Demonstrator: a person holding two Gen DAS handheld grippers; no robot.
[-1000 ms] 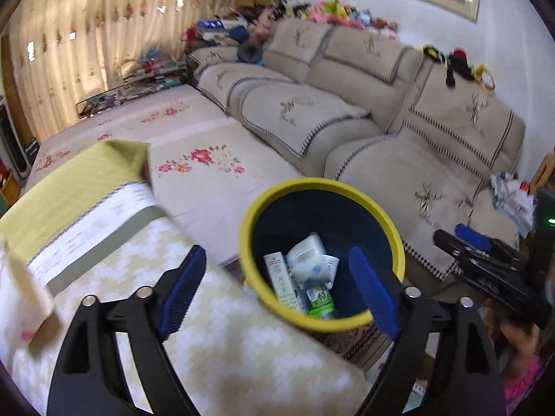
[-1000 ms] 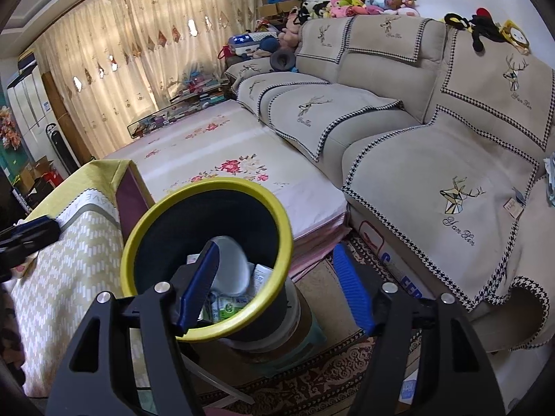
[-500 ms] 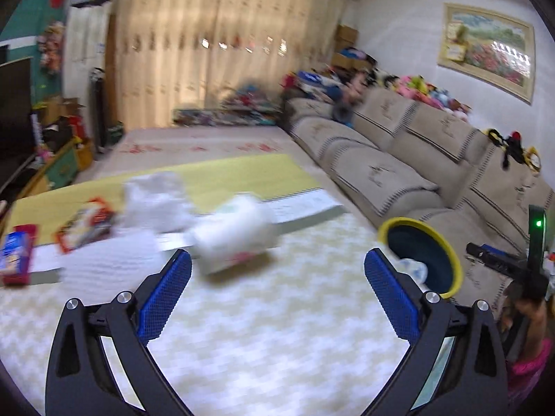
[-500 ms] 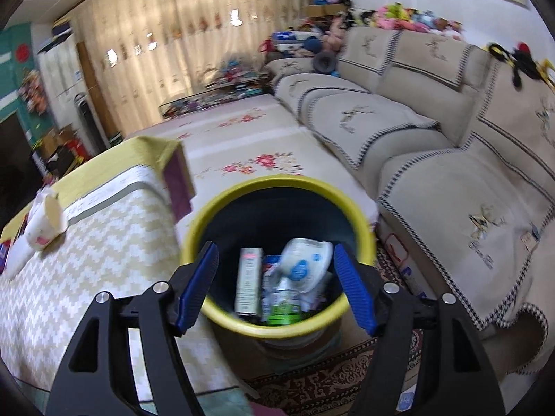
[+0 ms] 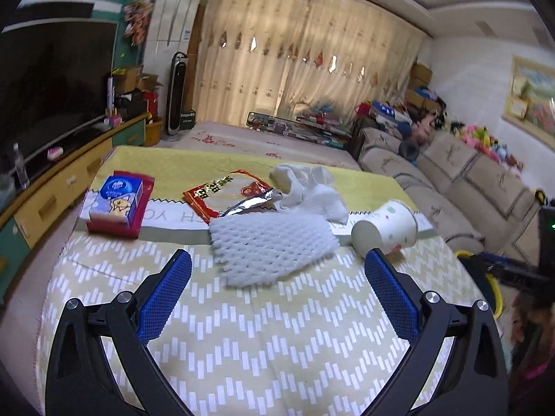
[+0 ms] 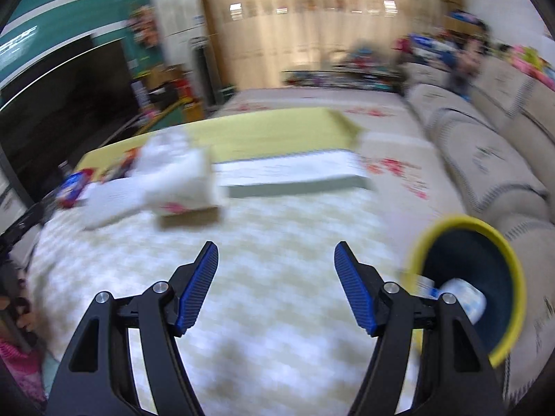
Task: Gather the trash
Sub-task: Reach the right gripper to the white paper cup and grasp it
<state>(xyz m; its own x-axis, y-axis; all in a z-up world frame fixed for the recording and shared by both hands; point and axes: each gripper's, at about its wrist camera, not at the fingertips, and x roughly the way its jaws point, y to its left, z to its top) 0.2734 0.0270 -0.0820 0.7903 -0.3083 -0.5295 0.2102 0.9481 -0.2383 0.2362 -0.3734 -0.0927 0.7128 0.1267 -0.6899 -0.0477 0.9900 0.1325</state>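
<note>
My left gripper (image 5: pixel 277 270) is open and empty above the yellow patterned tablecloth (image 5: pixel 263 329). Just beyond it lie a white foam net (image 5: pixel 274 246), a tipped paper cup (image 5: pixel 385 230), crumpled white tissue (image 5: pixel 308 187), a red snack wrapper (image 5: pixel 225 190) and a blue and red tissue pack (image 5: pixel 119 202). My right gripper (image 6: pixel 275 270) is open and empty over the same table; its view is blurred. The yellow-rimmed dark bin (image 6: pixel 475 284) with trash inside stands at its right, and its rim shows in the left wrist view (image 5: pixel 492 287).
A beige sofa (image 5: pixel 468 187) runs along the right. A low TV cabinet (image 5: pixel 62 187) with a dark screen stands at the left. Curtains and clutter fill the back of the room. The right gripper's arm (image 5: pixel 517 270) shows at the left view's right edge.
Both grippers have swung left, away from the bin and over the table. The trash on the table now lies straight ahead of the left gripper. Both stayed open.
</note>
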